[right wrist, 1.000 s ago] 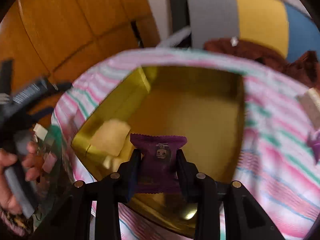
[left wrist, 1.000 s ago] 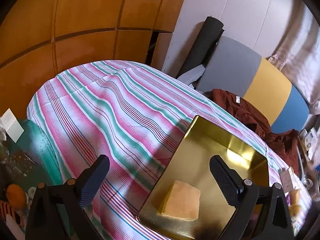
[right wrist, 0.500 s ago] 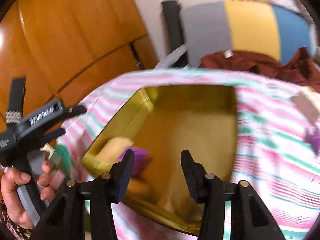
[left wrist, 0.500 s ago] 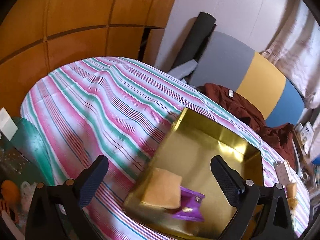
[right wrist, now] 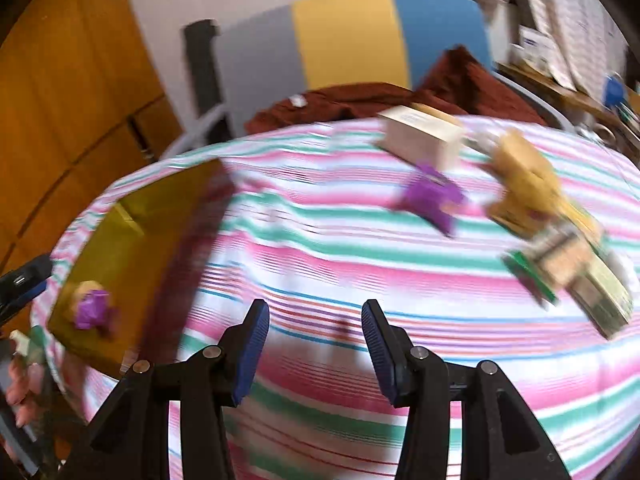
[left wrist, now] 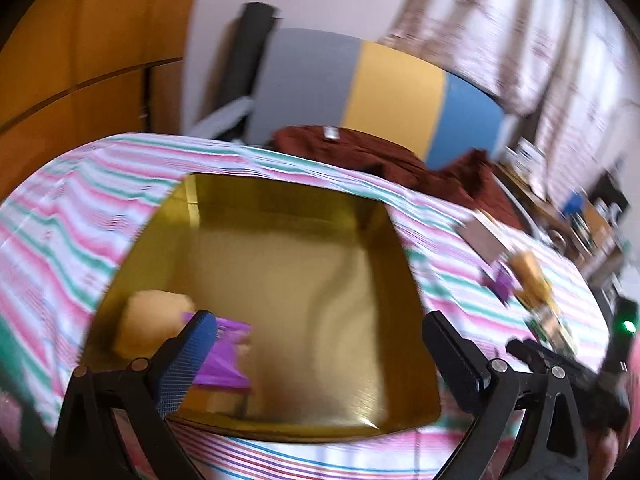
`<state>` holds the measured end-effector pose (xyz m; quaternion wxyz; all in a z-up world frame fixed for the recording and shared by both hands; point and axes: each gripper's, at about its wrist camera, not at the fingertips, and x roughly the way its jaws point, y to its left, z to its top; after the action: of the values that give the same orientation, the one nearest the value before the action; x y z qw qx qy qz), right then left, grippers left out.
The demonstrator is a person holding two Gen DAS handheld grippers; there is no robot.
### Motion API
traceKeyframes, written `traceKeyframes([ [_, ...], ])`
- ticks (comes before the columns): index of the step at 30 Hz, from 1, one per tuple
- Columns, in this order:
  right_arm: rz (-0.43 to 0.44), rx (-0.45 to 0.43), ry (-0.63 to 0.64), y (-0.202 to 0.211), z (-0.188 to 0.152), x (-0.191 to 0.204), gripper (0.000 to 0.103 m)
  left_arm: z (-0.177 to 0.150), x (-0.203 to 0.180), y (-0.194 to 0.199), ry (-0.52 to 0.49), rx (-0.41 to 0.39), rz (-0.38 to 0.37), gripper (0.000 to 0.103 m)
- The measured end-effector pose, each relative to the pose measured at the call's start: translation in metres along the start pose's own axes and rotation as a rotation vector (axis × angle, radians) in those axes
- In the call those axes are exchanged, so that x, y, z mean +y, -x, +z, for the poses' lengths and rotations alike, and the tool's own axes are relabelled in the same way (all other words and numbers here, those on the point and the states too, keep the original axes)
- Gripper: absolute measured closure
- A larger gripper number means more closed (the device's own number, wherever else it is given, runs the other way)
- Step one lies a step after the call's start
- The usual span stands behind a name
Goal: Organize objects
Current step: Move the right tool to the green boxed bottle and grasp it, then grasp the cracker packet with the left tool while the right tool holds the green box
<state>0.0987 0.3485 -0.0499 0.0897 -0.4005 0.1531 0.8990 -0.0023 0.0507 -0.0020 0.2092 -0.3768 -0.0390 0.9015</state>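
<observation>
Released since the earlier frame, the purple packet [left wrist: 224, 354] lies inside the gold tray [left wrist: 304, 208] beside a tan block [left wrist: 154, 320]; right gripper [right wrist: 314, 346] narrowly parted, empty; left gripper [left wrist: 320, 364] wide, empty.

A shiny gold square metal tray [left wrist: 304, 248] with low upturned walls lies flat on the bench, which is draped in a pink, green and white striped cloth. Inside the tray, in its near left corner, a pale yellow square packet [left wrist: 148, 324] lies flat, and a purple crinkle-edged snack sachet [left wrist: 228, 360] rests just beside it, overlapping its edge. Well to the right of the tray, on the cloth, lie a cream rectangular carton [right wrist: 420, 140], a second purple sachet [right wrist: 430, 200], a mustard-yellow pouch [right wrist: 524, 188] and a green-and-tan printed packet [right wrist: 572, 276], close together, blurred.
</observation>
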Motion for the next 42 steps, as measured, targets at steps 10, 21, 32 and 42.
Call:
traceKeyframes([
  [10, -0.257, -0.071, -0.094, 0.035, 0.006, -0.116, 0.055, -0.029, -0.060, -0.004, -0.148, 0.044, -0.117, 0.000],
  [21, -0.340, -0.030, -0.025, 0.029, 0.009, -0.184, 0.054, -0.048, -0.095, -0.008, -0.207, 0.107, -0.201, 0.000],
  [32, -0.323, -0.050, 0.033, 0.018, 0.007, -0.187, 0.054, -0.056, -0.139, -0.016, -0.333, 0.140, -0.202, 0.000],
  [42, -0.252, -0.079, -0.126, 0.016, -0.010, -0.203, 0.072, -0.055, -0.201, -0.043, -0.447, 0.175, -0.245, 0.000],
])
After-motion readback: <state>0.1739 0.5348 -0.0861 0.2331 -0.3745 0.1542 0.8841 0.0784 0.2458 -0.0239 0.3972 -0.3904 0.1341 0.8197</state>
